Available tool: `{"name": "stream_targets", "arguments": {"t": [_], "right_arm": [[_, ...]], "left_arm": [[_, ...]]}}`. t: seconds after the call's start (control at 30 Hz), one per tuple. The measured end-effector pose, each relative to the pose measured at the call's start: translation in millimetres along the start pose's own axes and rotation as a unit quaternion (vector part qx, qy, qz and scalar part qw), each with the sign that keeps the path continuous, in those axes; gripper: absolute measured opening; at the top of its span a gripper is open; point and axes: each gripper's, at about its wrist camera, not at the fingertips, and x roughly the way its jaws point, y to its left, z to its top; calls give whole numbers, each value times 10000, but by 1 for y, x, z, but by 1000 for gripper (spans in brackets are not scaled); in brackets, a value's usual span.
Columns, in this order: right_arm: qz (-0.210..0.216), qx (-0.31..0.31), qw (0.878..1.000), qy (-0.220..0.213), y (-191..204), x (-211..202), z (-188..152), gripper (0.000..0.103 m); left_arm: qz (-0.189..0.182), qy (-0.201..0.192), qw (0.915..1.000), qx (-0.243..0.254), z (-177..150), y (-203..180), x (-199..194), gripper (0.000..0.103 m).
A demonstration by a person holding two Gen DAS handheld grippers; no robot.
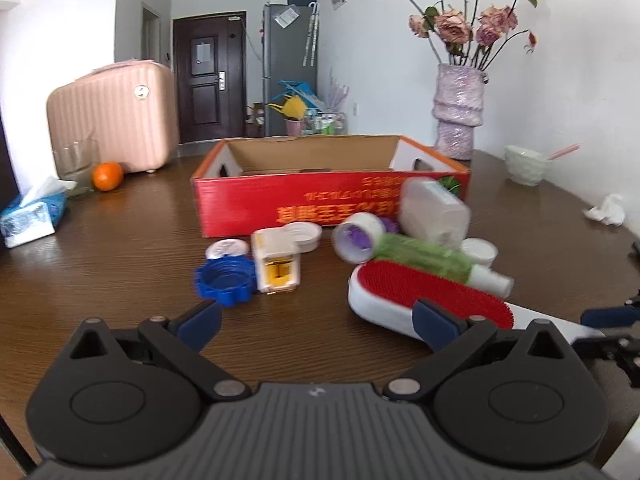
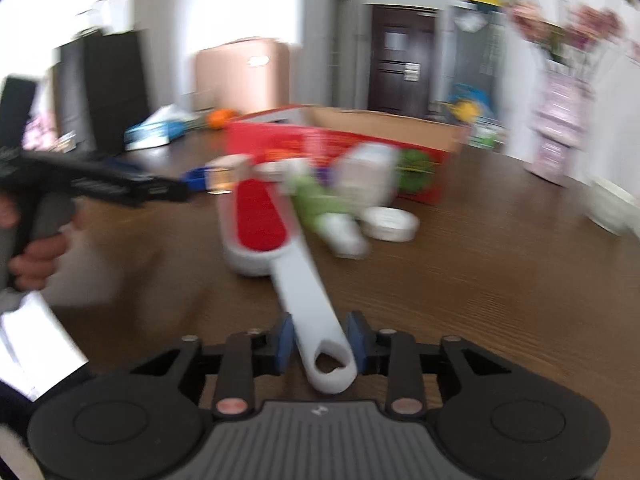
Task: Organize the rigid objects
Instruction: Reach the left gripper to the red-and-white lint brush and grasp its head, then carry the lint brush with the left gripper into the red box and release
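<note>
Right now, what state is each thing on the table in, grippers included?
Red cardboard box: open-topped, upright, looks empty.
White lint brush with red pad: pad up, handle between right gripper's pads.
Right gripper: shut on the handle.
Left gripper: open, holding nothing.
Green spray bottle: lying on its side.
White plastic bottle: tipped over.
Blue ridged cap: hollow side up.
</note>
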Motion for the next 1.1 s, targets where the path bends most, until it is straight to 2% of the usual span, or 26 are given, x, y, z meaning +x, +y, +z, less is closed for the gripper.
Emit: {"name": "stream_targets", "arguments": {"t": [0.1, 0.23, 0.3, 0.4, 0.47, 0.6, 0.7, 0.8, 0.83, 0.97, 1.1], "right_arm": [[-297, 215, 9992, -141, -13, -2, -1, 35], [-888, 291, 9952, -282, -25, 6, 1, 35], [-992, 490, 9933, -346, -32, 4, 1, 35], [-914, 828, 9909, -541, -44, -6, 2, 35], [-886, 1160, 9879, -531, -57, -7, 3, 34], [-657, 1783, 9808, -434, -85, 3, 9, 30], [-476, 1933, 9795, -298, -90, 14, 15, 25], [-545, 1929, 9797, 4, -92, 31, 18, 21], [-585, 1929, 9795, 55, -93, 33, 17, 21], [-548, 2029, 9777, 28, -97, 36, 17, 21], [-477, 2105, 9764, 49, -101, 42, 18, 21]], "left_arm": [[-218, 4, 9997, -56, 3, -10, 2, 103], [-228, -45, 9997, 66, 11, -22, 8, 103], [-307, -52, 9995, -17, 16, -23, 12, 103], [-435, 192, 9987, -185, 22, -23, 24, 97], [-467, 417, 9975, -330, 21, -22, 33, 85], [-631, 846, 9917, -737, 15, -14, 48, 69], [-802, 880, 9883, -952, 13, -9, 51, 62], [-1047, 788, 9859, -1039, 13, -7, 49, 54], [-1105, 764, 9859, -1000, 13, -8, 49, 49], [-1153, 770, 9850, -1031, 13, -8, 50, 49], [-1235, 872, 9800, -1294, 13, -3, 51, 49]]}}
